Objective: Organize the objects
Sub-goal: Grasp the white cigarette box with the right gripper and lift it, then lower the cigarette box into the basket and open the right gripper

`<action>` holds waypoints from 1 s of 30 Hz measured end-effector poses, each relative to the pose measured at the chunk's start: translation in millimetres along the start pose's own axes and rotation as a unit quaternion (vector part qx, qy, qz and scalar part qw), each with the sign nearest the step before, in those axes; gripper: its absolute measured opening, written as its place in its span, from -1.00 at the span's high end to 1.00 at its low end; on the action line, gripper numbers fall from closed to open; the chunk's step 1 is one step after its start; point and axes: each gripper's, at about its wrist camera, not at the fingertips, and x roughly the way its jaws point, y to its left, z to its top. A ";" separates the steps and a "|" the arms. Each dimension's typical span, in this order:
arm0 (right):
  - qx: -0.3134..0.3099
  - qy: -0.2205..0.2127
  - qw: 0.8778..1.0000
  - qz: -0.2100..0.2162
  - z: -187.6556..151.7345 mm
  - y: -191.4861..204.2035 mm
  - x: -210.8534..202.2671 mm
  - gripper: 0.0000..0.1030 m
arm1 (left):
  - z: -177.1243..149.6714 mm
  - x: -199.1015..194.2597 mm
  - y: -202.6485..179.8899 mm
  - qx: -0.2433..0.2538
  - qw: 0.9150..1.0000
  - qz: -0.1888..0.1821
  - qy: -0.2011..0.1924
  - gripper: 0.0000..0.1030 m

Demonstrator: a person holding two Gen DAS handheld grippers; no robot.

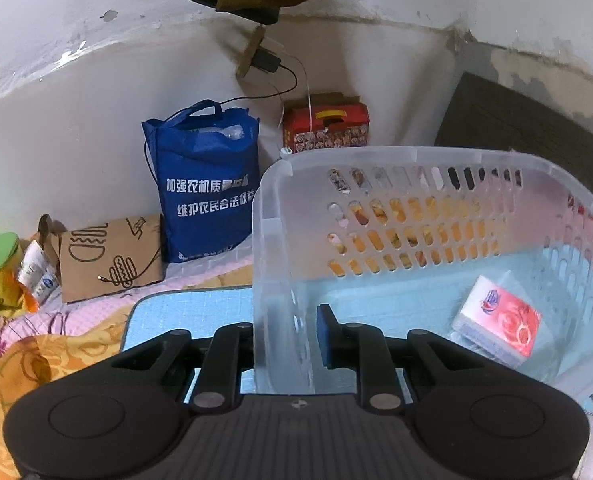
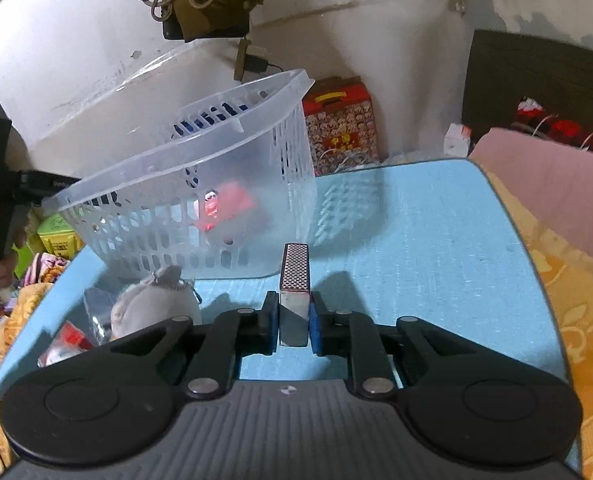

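My left gripper (image 1: 286, 332) is shut on the near side wall of a clear slotted plastic basket (image 1: 376, 200), one finger outside and the blue pad inside. A red and white tissue pack (image 1: 500, 320) lies on the basket's floor. In the right wrist view the basket (image 2: 200, 184) stands tilted on the blue mat (image 2: 416, 248), with its left rim raised where the left gripper (image 2: 66, 184) holds it. My right gripper (image 2: 294, 320) is shut on a matchbox (image 2: 295, 268), striker side up, just above the mat and near the basket's front corner.
A grey pouch (image 2: 152, 304) and plastic packets (image 2: 68, 340) lie on the mat's left front. Behind the mat stand a blue tote bag (image 1: 208, 184), a printed cardboard bag (image 1: 108, 256) and a red gift box (image 2: 342, 128). Orange bedding (image 2: 568, 300) borders the mat on the right.
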 end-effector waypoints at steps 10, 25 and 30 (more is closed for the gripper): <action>0.007 -0.007 1.000 0.000 6.2 -5.8 -24.5 0.66 | 0.5 -0.3 2.0 0.001 1.000 0.001 0.002 0.52; -0.076 -0.089 0.991 0.067 106.0 84.2 -57.6 0.66 | 1.1 5.2 11.3 -0.029 0.999 -0.034 0.014 0.52; -0.140 -0.038 0.988 0.051 135.4 132.2 -2.0 0.66 | 0.9 5.7 11.3 -0.028 0.999 -0.040 0.016 0.51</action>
